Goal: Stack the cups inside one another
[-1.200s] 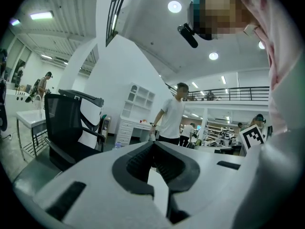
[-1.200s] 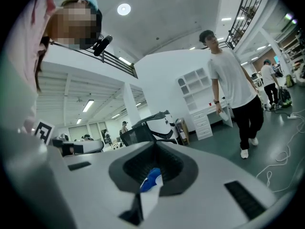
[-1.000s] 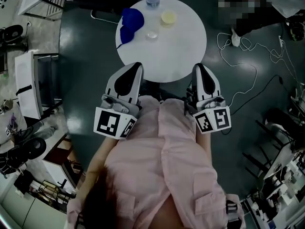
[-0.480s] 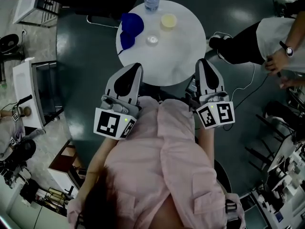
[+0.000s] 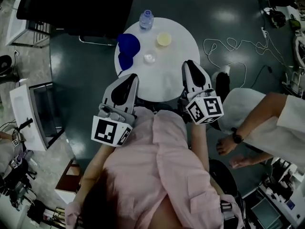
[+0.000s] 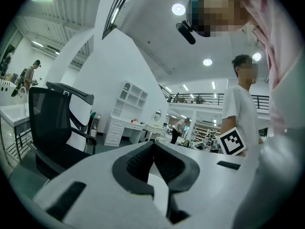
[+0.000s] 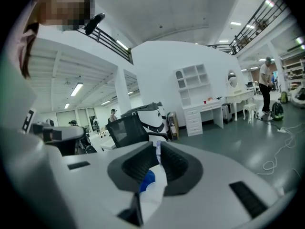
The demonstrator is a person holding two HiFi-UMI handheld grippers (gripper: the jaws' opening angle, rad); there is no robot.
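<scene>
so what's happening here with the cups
A person in pink is at a round white table, tongs in each hand. The left tongs and right tongs are both shut and empty, near the table's close edge. Two blue cups, a yellowish cup and a small clear cup sit on the table by a water bottle, none of them touched.

Table (image 5: 167, 82) is rendered white; blue cups (image 5: 128, 44), a pale yellow cup (image 5: 164, 38) & a clear bottle (image 5: 146, 20) w/ blue cap are seen. Left gripper (image 5: 128, 78) & right gripper (image 5: 189, 65) are shown white w/ black pads (image 6: 143, 161), cubes (image 5: 108, 130) marked in blk/wht squares. Floor (image 5: 86, 80) is seen dark grey-green, person's top (image 5: 157, 166) pink.
</scene>
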